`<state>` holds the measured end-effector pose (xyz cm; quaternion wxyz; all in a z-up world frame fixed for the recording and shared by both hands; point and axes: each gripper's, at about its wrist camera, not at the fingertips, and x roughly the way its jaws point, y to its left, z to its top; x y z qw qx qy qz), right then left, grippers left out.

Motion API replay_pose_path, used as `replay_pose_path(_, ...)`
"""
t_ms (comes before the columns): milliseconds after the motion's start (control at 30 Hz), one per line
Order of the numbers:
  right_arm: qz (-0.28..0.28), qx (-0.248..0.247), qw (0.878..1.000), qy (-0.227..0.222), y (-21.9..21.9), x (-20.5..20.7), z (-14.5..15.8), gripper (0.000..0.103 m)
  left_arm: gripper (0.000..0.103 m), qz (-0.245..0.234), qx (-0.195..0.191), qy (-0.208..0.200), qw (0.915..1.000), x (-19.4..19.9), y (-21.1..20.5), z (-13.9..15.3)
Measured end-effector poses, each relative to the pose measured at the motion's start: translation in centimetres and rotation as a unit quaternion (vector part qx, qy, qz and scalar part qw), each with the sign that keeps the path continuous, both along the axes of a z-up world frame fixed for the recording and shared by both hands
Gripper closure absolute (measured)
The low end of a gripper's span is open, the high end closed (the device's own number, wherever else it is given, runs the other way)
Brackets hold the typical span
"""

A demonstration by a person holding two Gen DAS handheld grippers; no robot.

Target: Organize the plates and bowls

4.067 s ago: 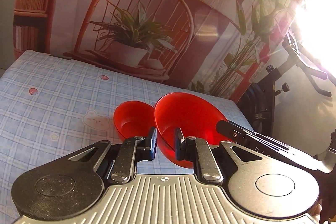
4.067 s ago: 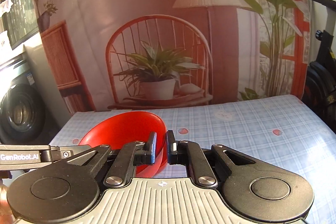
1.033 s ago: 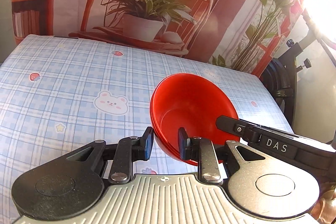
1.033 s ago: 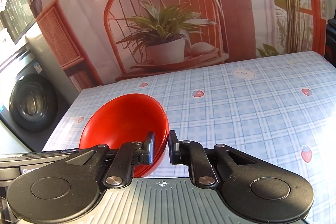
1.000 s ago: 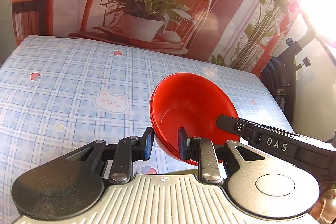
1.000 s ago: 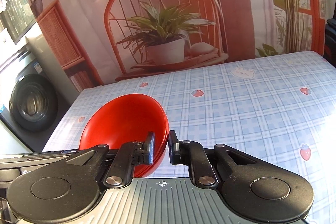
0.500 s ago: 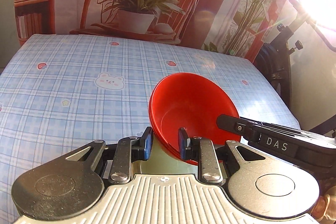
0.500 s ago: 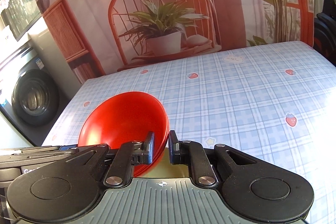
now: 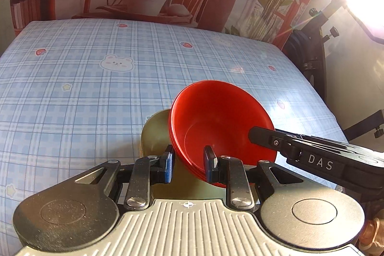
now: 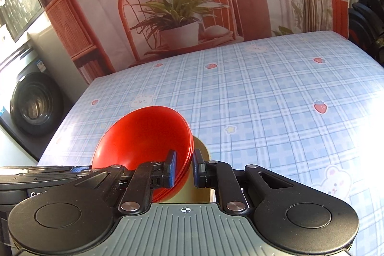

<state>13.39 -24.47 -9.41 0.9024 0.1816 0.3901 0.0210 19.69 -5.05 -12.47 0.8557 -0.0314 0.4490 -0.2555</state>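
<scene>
Red plastic bowls [image 9: 220, 126], nested, light, stiff and probably slick, hang tilted above an olive plate [image 9: 153, 133], the left gripper [image 9: 189, 166] and right gripper [image 10: 184, 168] each pinching opposite rims, the best hold.

Bright daylight; blown-out glare upper right in left view, washing the tablecloth [image 9: 72, 78]. Fisheye bending at edges; focus sharp.

"DAS" on the right gripper [image 9: 312, 155] arm
</scene>
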Motion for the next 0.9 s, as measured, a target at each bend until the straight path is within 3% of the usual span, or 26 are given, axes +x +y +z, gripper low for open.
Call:
replay_pose_path(633, 0.014, 0.007, 1.000, 0.021, 0.6, 0.5, -1.6, 0.089, 0.078, 0.013, 0.007, 0.004, 0.9999, -0.3, 0.8, -0.7)
replay_pose_path(900, 0.014, -0.003, 1.000, 0.019, 0.7, 0.4, -1.4, 0.083, 0.075, 0.025, 0.021, -0.004, 0.9995, -0.4, 0.6, -0.3)
